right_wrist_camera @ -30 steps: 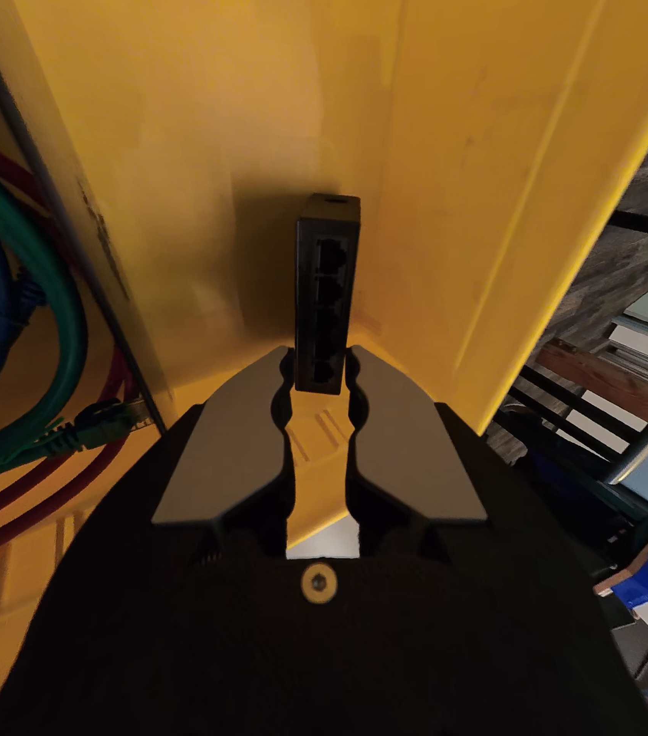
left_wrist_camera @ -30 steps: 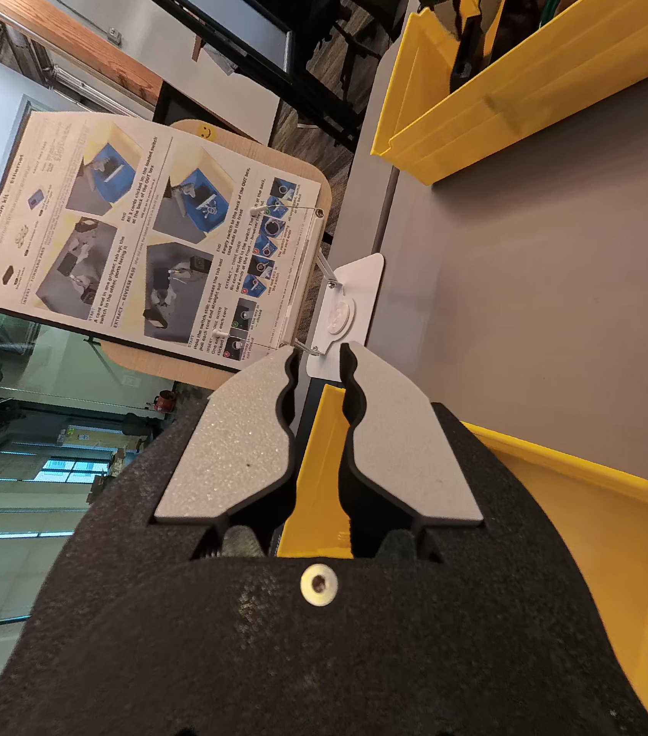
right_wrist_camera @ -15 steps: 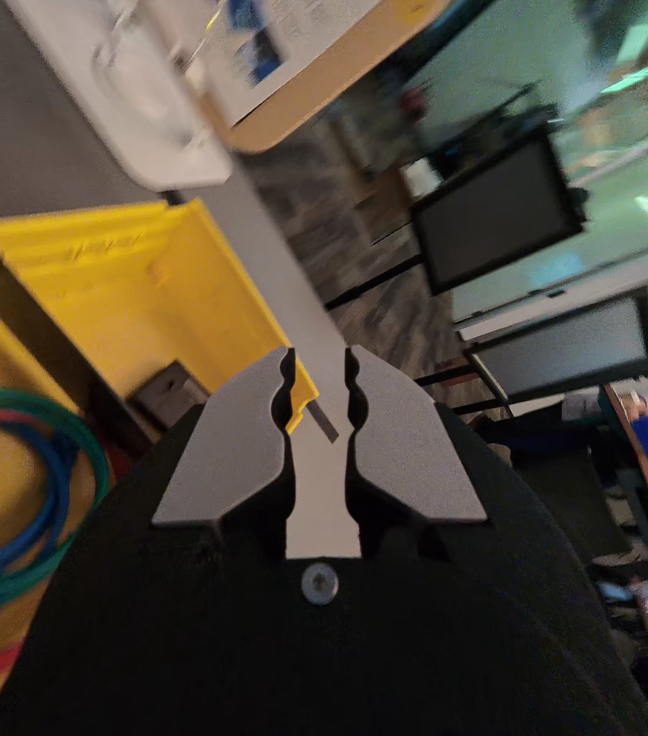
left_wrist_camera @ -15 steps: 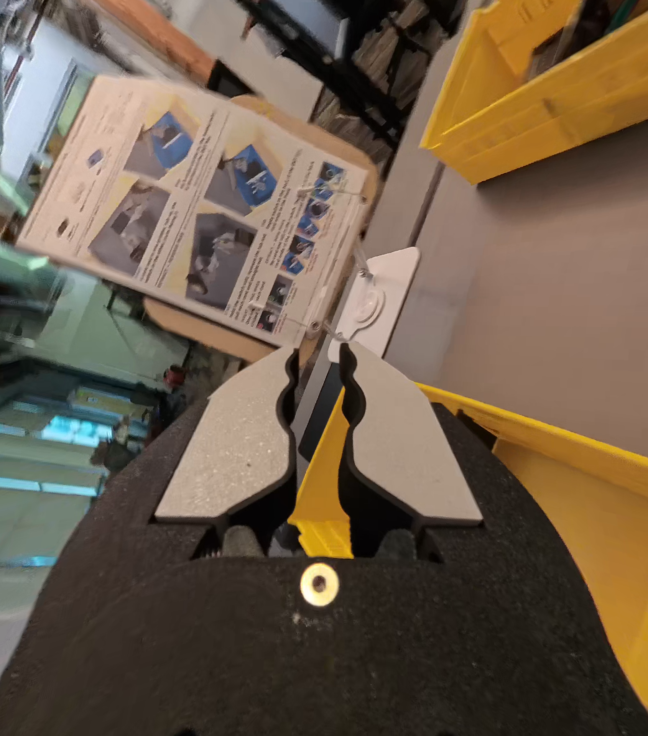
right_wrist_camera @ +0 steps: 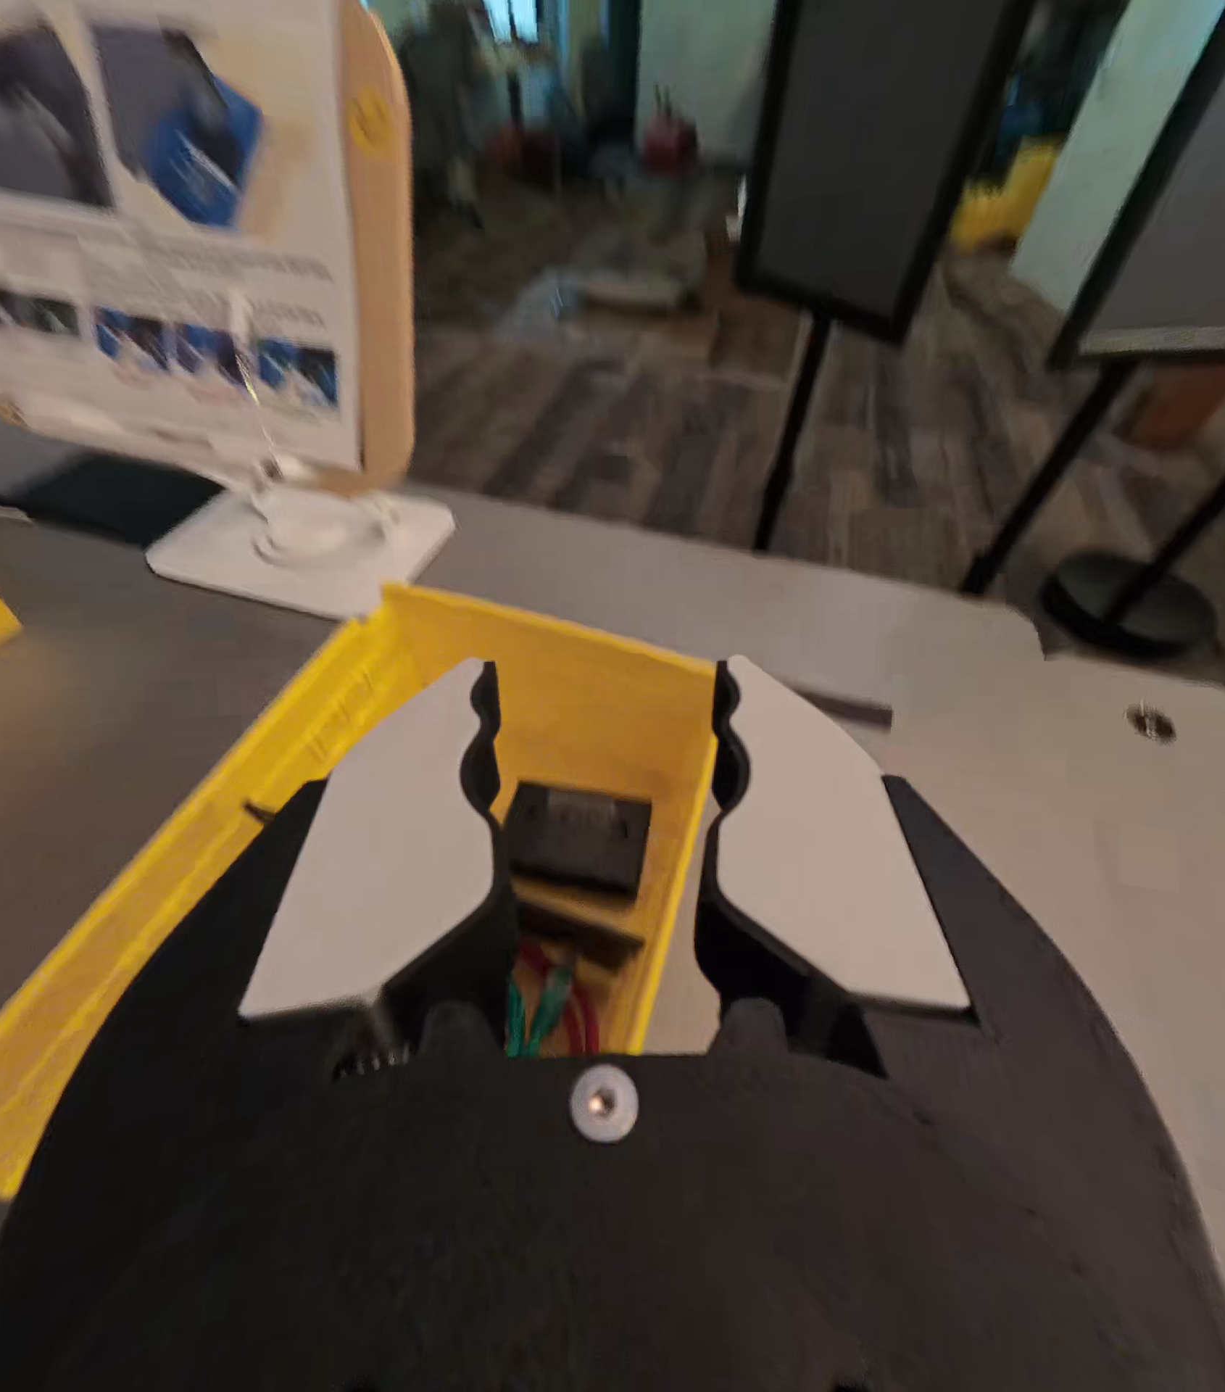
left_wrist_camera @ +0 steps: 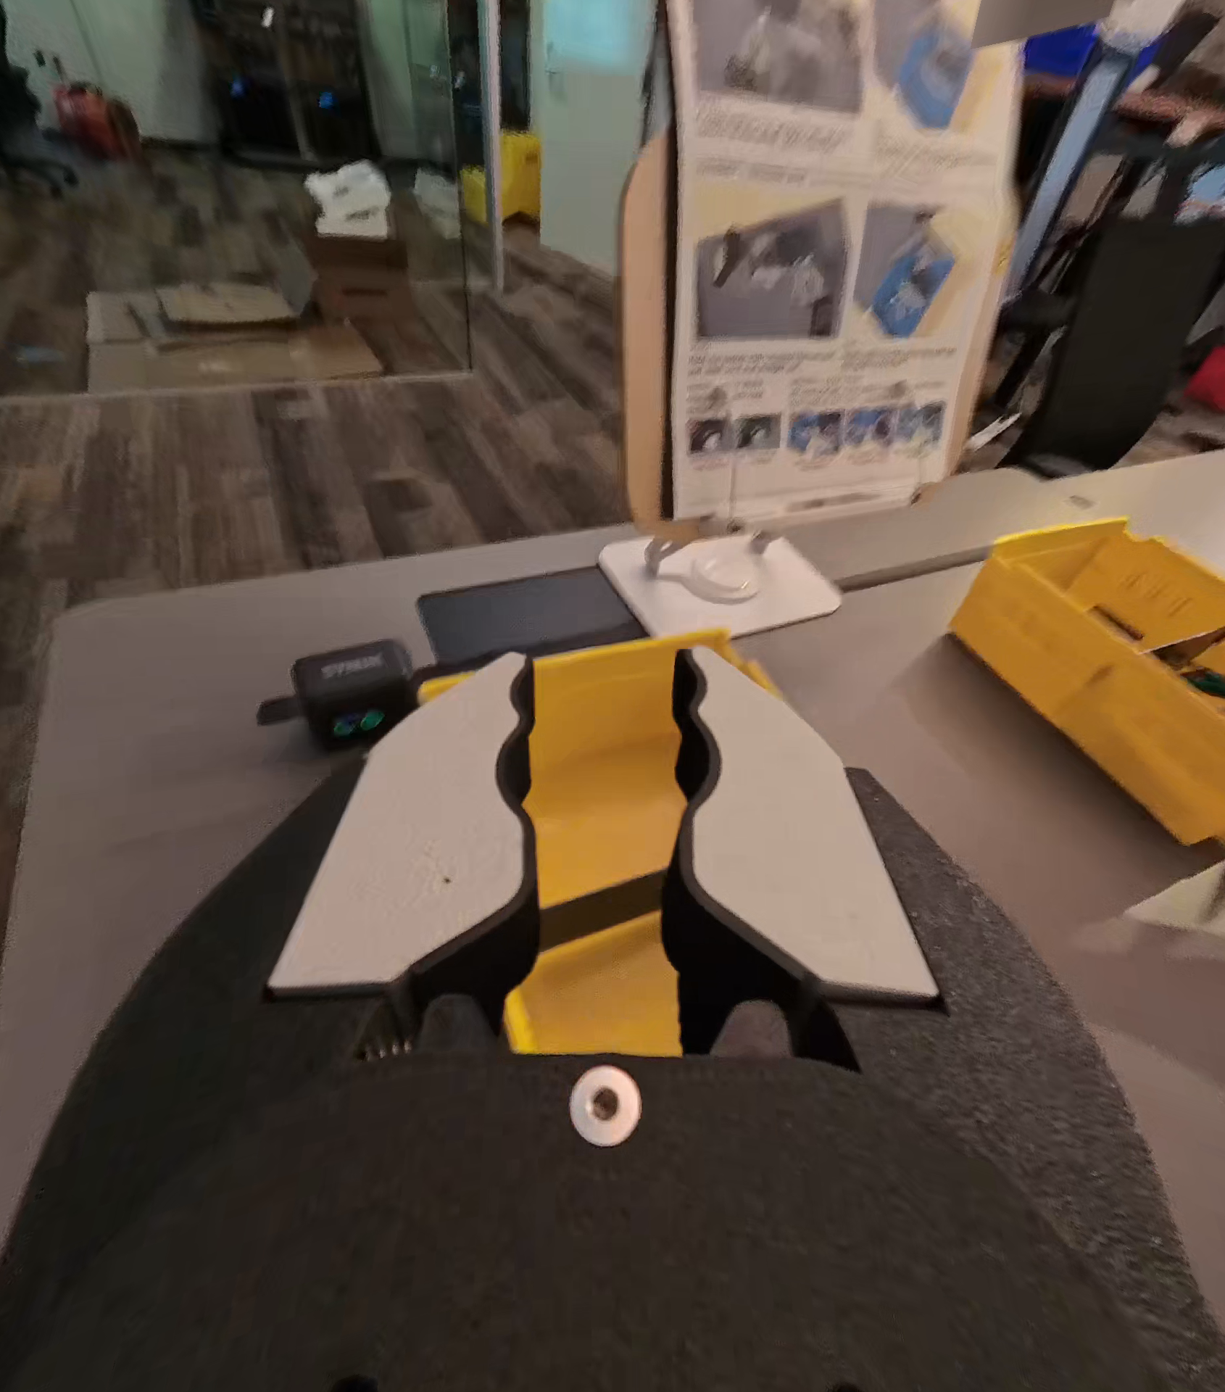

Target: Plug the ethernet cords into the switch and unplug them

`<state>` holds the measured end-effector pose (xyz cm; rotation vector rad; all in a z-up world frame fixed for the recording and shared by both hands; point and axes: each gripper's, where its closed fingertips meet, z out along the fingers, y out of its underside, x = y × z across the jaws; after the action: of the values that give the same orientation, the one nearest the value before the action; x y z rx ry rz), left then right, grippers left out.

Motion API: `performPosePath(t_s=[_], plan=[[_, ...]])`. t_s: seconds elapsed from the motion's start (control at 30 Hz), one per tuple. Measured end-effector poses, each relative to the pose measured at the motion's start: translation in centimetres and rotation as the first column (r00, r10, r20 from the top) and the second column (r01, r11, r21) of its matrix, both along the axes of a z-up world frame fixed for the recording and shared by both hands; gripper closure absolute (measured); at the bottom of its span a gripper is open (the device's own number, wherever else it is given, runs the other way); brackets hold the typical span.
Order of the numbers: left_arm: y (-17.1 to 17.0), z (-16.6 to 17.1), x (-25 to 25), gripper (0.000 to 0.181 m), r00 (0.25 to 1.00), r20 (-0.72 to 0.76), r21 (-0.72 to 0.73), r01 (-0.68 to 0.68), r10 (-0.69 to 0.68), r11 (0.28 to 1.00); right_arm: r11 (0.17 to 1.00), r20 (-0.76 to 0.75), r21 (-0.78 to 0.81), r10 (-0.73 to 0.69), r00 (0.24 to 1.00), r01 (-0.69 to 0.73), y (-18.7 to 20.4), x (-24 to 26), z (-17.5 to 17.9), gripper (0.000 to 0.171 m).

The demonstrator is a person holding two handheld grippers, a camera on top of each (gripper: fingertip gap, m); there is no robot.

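Note:
In the right wrist view the black switch [right_wrist_camera: 579,836] lies in the far compartment of a yellow bin [right_wrist_camera: 218,813]. Green and red ethernet cords [right_wrist_camera: 549,1002] lie in the compartment nearer me. My right gripper [right_wrist_camera: 606,670] is open and empty, above the bin, with the switch showing between its fingers. My left gripper [left_wrist_camera: 602,663] is open and empty above a second yellow bin [left_wrist_camera: 594,768] whose visible part holds nothing. The bin with cords [left_wrist_camera: 1121,693] also shows at the right of the left wrist view.
An instruction sheet on a clipboard [left_wrist_camera: 820,264] stands on a white base [left_wrist_camera: 715,584] at the grey table's far edge. A dark pad [left_wrist_camera: 527,618] and a small black device [left_wrist_camera: 350,685] lie beside the left bin. Black sign stands [right_wrist_camera: 820,188] are on the floor beyond. My right fingertips sit around 65 cm from my left ones.
Both views swung from tilted to level. The right gripper pulled back from close in front of the switch to above the bin, and its jaws opened wider. The left jaws opened a little.

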<state>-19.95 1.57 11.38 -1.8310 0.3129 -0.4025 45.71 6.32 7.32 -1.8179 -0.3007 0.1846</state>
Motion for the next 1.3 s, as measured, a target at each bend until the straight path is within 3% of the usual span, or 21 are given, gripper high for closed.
performPosePath(t_s=[0.1,0.17,0.2,0.3,0.37,0.5,0.8,1.0,1.2,1.3], plan=[[1.0,-3.7,-3.6,0.139,0.977,-0.150,-0.139,-0.171,0.150,0.975,0.951,0.048,-0.304,-0.050,0.998,0.062,-1.0,1.7,-5.2,0.113],[2.0,-6.1,-6.5,0.114,0.944,-0.186,-0.246,-0.314,0.273,0.917,0.877,0.113,-0.468,-0.064,0.991,0.110,-2.0,2.8,-8.7,0.116],[2.4,-7.0,-6.7,0.108,0.952,-0.153,-0.297,-0.301,0.266,0.906,0.838,0.142,-0.529,-0.063,0.988,0.130,-2.6,3.3,-10.2,0.116],[2.5,-9.4,-4.6,0.108,0.992,0.036,-0.452,-0.090,0.119,0.887,0.714,0.158,-0.690,-0.017,0.987,0.123,-4.4,3.6,-13.6,0.114],[2.3,-11.1,-4.3,0.114,0.995,0.046,-0.537,-0.046,0.083,0.842,0.648,0.134,-0.756,0.007,0.991,0.097,-5.4,3.2,-15.0,0.115],[1.9,-13.5,-3.9,0.119,0.998,-0.049,-0.621,-0.058,0.035,0.781,0.567,0.117,-0.818,0.000,0.993,0.097,-6.3,3.1,-16.6,0.129],[0.5,-18.3,-3.7,0.127,0.991,-0.136,-0.800,-0.104,-0.011,0.591,0.412,0.083,-0.907,-0.020,0.996,0.084,-7.6,3.2,-19.4,0.139],[0.5,-19.9,-2.8,0.131,0.987,-0.146,-0.838,-0.092,-0.059,0.538,0.358,0.052,-0.933,0.027,0.998,0.039,-7.6,2.1,-20.0,0.160],[0.2,-21.3,-3.5,0.137,0.976,-0.208,-0.866,-0.150,-0.071,0.477,0.299,0.114,-0.950,0.072,0.991,0.087,-7.7,1.9,-20.7,0.162],[-0.1,-21.5,-3.3,0.155,0.982,-0.171,-0.880,-0.114,-0.083,0.461,0.299,0.115,-0.950,0.071,0.991,0.089,-7.5,1.9,-20.7,0.163]])
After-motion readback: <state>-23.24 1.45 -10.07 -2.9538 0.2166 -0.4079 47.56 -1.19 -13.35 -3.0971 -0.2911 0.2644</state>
